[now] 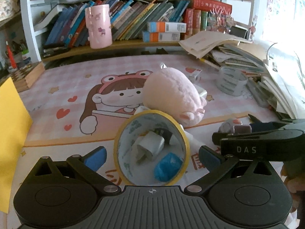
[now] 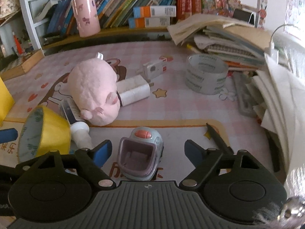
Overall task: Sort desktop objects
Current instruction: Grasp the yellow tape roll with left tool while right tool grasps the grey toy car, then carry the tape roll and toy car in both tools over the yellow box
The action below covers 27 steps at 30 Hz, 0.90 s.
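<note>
A yellow tape roll [image 1: 152,147] lies on its side between the open fingers of my left gripper [image 1: 151,157], its hole facing the camera; it also shows in the right wrist view [image 2: 45,135]. A small grey-blue and purple gadget with a red button [image 2: 141,154] sits between the open fingers of my right gripper [image 2: 148,150], untouched. A pink plush toy [image 1: 171,93] lies on the pink cartoon desk mat [image 1: 66,87]. A white charger [image 2: 133,91] and a white plug adapter [image 2: 154,68] lie behind the plush. A clear tape roll [image 2: 206,74] stands to the right.
A pink cup [image 1: 98,26] stands on the book shelf [image 1: 122,44]. A pile of books and papers [image 2: 228,43] fills the right side. A yellow sheet [image 1: 11,133] is at the left edge. A black pen [image 2: 217,137] and a white tube [image 2: 80,131] lie on the mat.
</note>
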Tool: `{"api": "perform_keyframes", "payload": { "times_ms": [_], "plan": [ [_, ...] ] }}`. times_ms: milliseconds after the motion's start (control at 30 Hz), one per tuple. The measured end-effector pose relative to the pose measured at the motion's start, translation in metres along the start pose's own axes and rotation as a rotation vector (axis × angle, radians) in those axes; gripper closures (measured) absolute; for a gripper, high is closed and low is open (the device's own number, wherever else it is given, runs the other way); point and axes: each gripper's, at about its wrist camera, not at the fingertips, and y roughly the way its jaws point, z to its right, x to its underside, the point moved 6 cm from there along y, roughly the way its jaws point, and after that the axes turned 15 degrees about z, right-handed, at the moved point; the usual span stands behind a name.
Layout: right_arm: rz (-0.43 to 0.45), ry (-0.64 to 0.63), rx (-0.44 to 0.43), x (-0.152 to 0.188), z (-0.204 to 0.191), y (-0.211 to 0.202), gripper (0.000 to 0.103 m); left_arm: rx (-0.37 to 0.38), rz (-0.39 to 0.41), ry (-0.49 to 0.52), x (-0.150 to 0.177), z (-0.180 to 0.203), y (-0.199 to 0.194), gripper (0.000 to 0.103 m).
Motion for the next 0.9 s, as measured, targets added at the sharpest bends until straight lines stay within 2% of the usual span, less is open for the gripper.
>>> {"api": "perform_keyframes", "payload": {
  "times_ms": [167, 267, 367, 467, 600, 900],
  "plan": [
    [-0.022, -0.008, -0.014, 0.002, -0.001, 0.001, 0.058, 0.011, -0.013, -0.006, 0.003, 0.001, 0.01, 0.0],
    [-0.023, -0.015, -0.02, 0.002, -0.002, 0.0, 0.061, 0.008, -0.024, -0.029, 0.004, 0.0, 0.015, 0.002],
    [-0.018, -0.016, -0.019, 0.001, -0.001, -0.004, 0.064, 0.017, -0.018, -0.039, 0.003, 0.0, 0.013, 0.016],
    [-0.002, -0.021, -0.023, -0.001, -0.001, -0.011, 0.065, 0.037, -0.023, -0.057, 0.001, -0.002, 0.008, 0.017],
    [0.03, -0.028, -0.037, -0.006, -0.005, -0.022, 0.065, 0.036, 0.019, -0.048, -0.003, -0.005, -0.008, 0.018],
    [0.101, -0.019, -0.063, -0.016, -0.026, -0.071, 0.065, 0.041, 0.087, -0.074, -0.011, -0.021, -0.067, 0.018]
  ]
}}
